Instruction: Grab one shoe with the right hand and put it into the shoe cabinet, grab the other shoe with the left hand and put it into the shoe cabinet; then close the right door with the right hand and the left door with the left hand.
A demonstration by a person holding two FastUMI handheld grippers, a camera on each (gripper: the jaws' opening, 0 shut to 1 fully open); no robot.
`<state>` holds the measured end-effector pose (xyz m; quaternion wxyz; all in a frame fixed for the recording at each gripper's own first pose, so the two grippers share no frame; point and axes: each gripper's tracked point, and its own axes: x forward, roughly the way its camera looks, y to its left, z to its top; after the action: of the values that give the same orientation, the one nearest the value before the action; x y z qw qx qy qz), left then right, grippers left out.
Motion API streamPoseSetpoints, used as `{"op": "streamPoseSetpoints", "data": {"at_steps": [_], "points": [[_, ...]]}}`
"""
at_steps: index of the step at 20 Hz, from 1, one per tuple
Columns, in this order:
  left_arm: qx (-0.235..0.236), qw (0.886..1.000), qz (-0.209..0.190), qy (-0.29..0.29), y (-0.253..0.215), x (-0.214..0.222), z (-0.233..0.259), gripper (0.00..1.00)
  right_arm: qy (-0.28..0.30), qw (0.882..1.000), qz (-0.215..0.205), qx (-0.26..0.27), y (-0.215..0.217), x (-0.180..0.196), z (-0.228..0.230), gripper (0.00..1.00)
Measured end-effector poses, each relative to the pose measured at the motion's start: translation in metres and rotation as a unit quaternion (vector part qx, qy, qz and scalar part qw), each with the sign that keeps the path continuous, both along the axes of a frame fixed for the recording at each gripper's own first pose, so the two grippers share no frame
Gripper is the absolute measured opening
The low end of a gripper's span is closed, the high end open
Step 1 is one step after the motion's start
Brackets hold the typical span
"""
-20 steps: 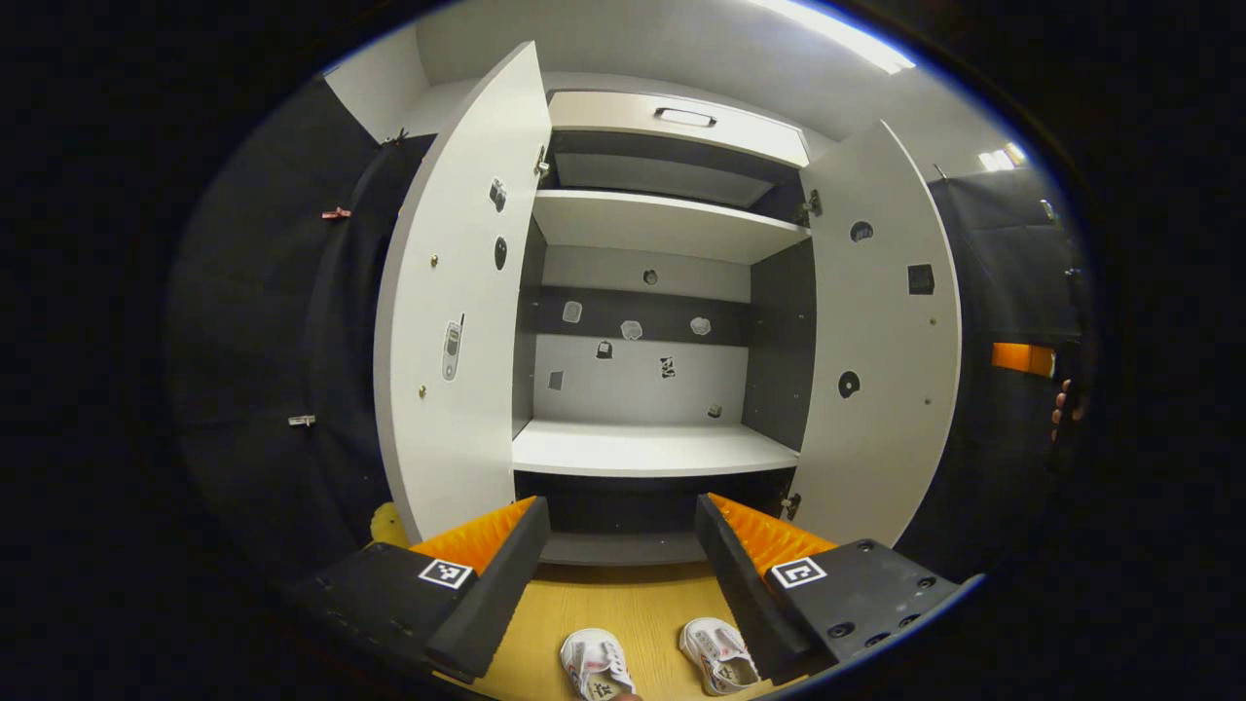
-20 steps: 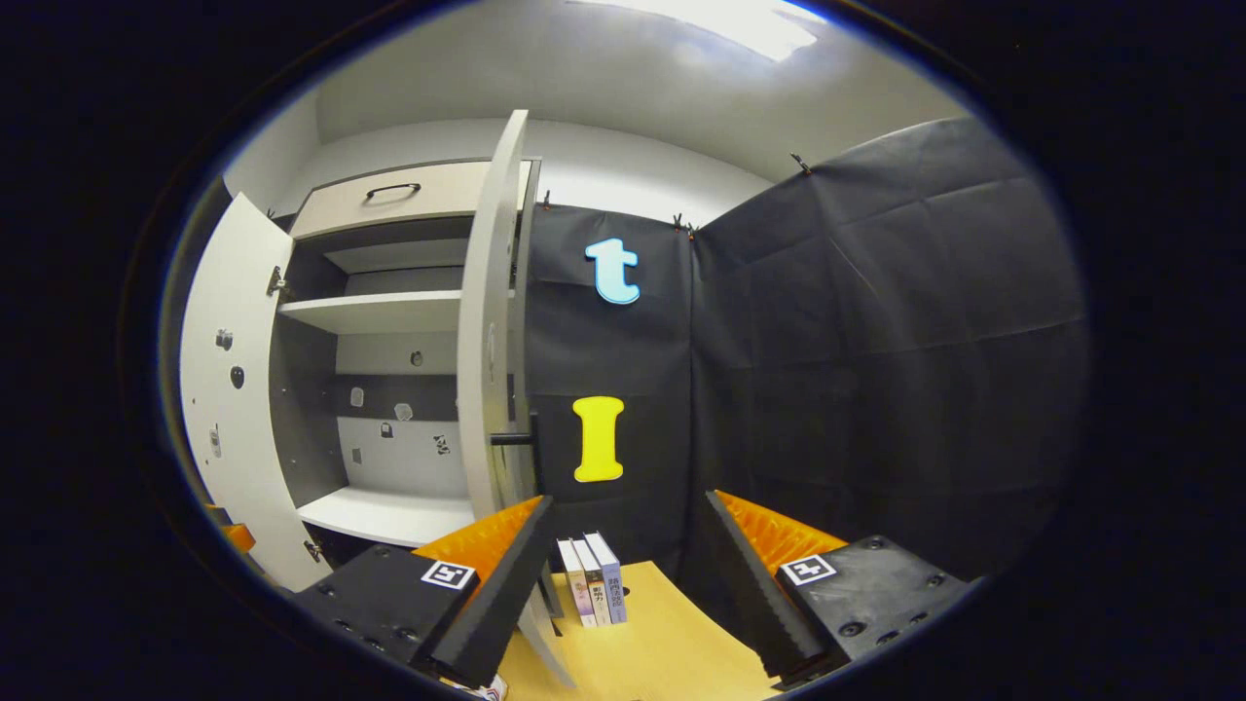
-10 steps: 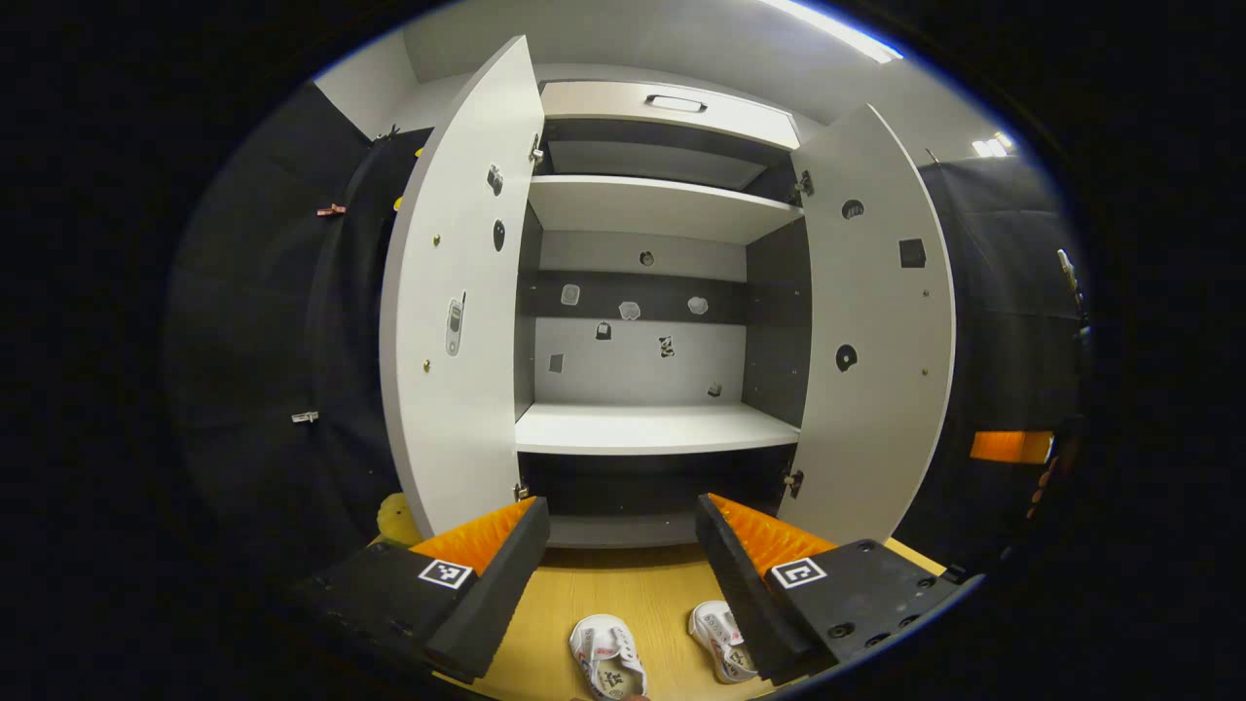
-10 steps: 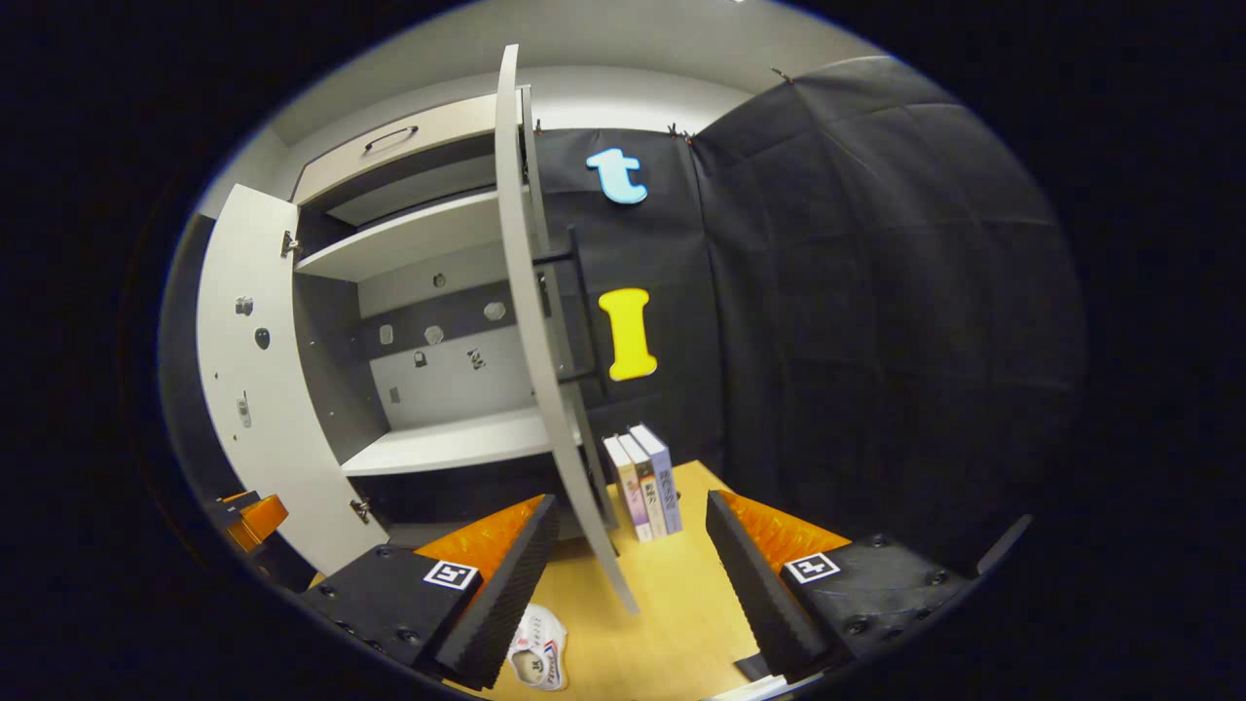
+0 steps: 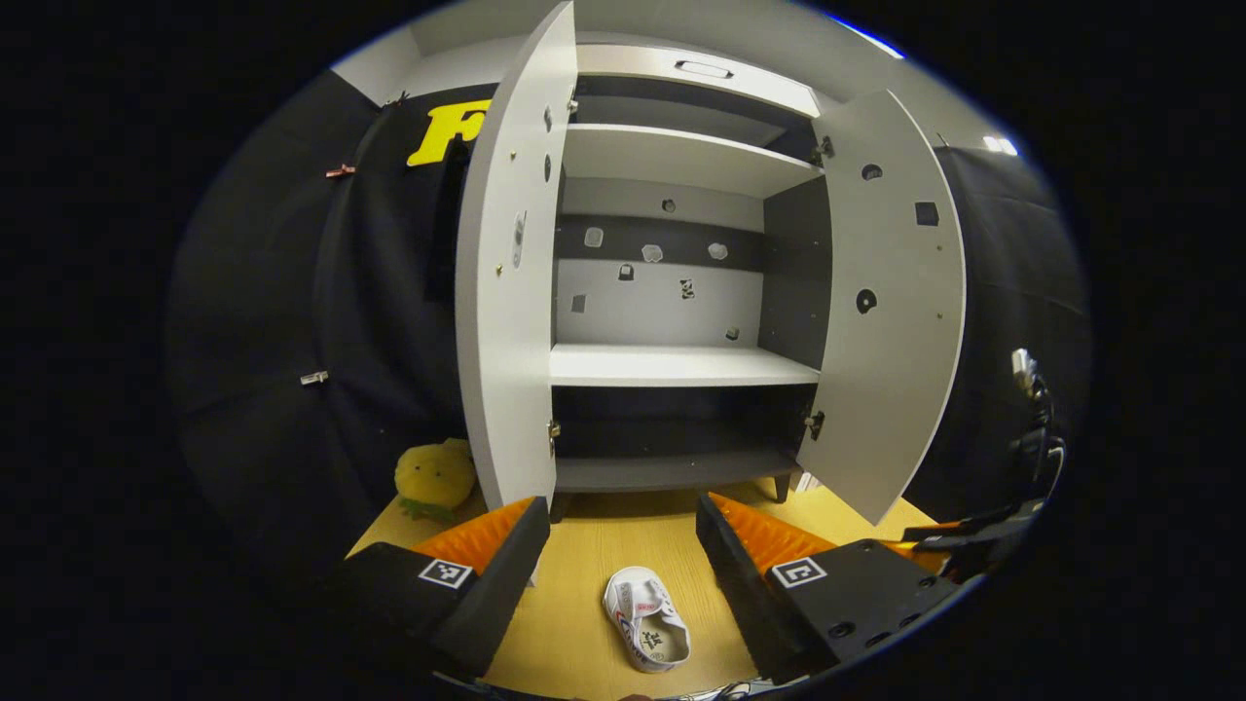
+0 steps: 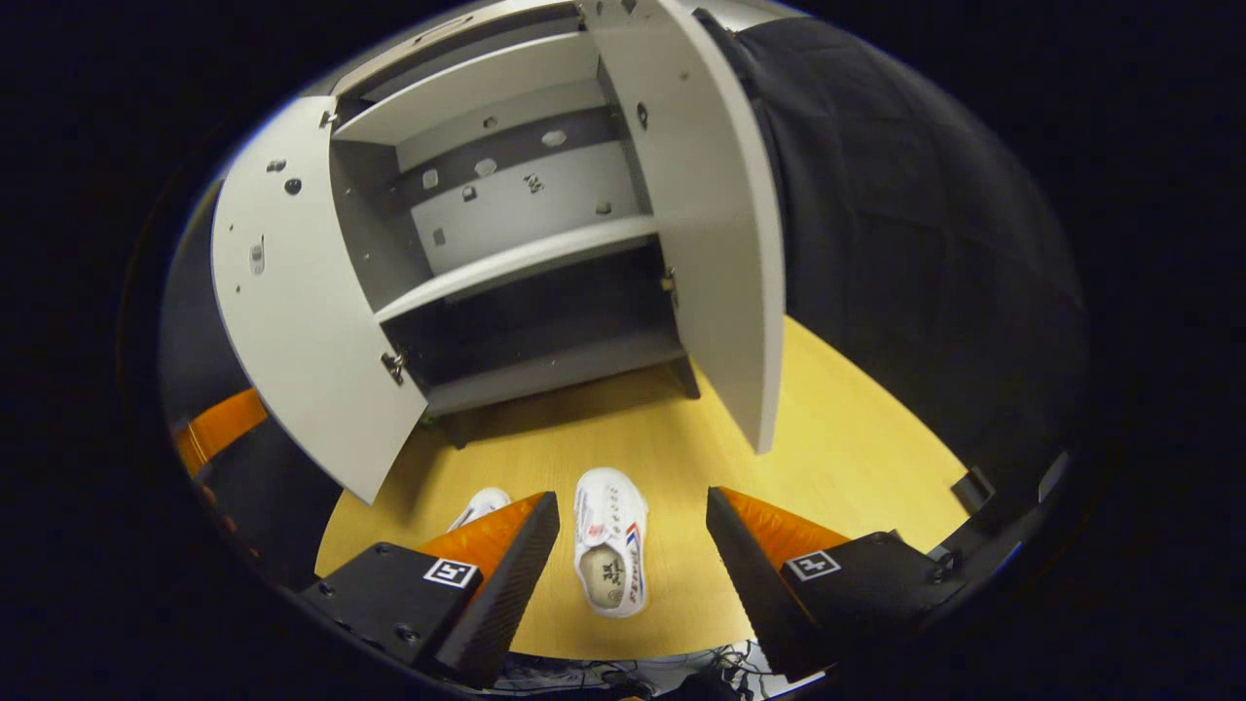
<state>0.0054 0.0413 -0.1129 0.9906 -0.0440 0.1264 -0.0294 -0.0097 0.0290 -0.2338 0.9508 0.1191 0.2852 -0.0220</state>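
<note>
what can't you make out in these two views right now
- Second shoe: right gripper view, mostly hidden behind the right tool's finger.
- Bottom compartment of the shoe cabinet: left gripper view, too dark to see into.
- Small stickers on the back panel: too small to identify.

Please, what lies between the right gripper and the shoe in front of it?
Nothing: in the right gripper view the white shoe lies on bare wooden table between the open jaws of the right gripper.

The yellow wooden bench [image 6: 857,428] carries the white two-door shoe cabinet [image 6: 526,258], two small white canvas shoes [image 6: 609,540] before it, and a yellow plush toy [image 5: 434,477] beside it
</note>
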Motion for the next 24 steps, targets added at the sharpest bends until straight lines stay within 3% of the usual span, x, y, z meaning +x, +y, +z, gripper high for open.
{"op": "streamPoseSetpoints", "data": {"at_steps": [6, 12, 17, 21, 22, 23, 24], "points": [[0.005, 1.000, -0.020, 0.014, 0.023, -0.003, -0.028, 0.95, 0.070, 0.996, 0.047, 0.000, 0.064, 0.003, -0.083, 0.99], [0.009, 0.998, -0.037, 0.052, 0.040, -0.003, -0.071, 0.95, 0.118, 0.991, 0.054, -0.034, 0.073, 0.020, -0.155, 0.99], [-0.006, 0.997, -0.034, 0.071, 0.049, -0.001, -0.090, 0.95, 0.103, 0.994, 0.017, -0.036, 0.069, 0.062, -0.182, 0.97], [-0.003, 0.997, -0.037, 0.072, 0.047, -0.002, -0.093, 0.95, 0.084, 0.992, 0.003, -0.095, 0.057, 0.083, -0.188, 0.95], [-0.002, 0.997, -0.035, 0.070, 0.048, -0.002, -0.093, 0.96, 0.084, 0.990, 0.001, -0.110, 0.052, 0.086, -0.190, 0.88], [-0.004, 0.997, -0.038, 0.070, 0.047, -0.003, -0.093, 0.95, 0.086, 0.989, 0.000, -0.118, 0.048, 0.085, -0.189, 0.66], [-0.005, 0.997, -0.041, 0.070, 0.045, -0.004, -0.093, 0.95, 0.086, 0.990, 0.004, -0.113, 0.051, 0.086, -0.191, 0.52]]}}
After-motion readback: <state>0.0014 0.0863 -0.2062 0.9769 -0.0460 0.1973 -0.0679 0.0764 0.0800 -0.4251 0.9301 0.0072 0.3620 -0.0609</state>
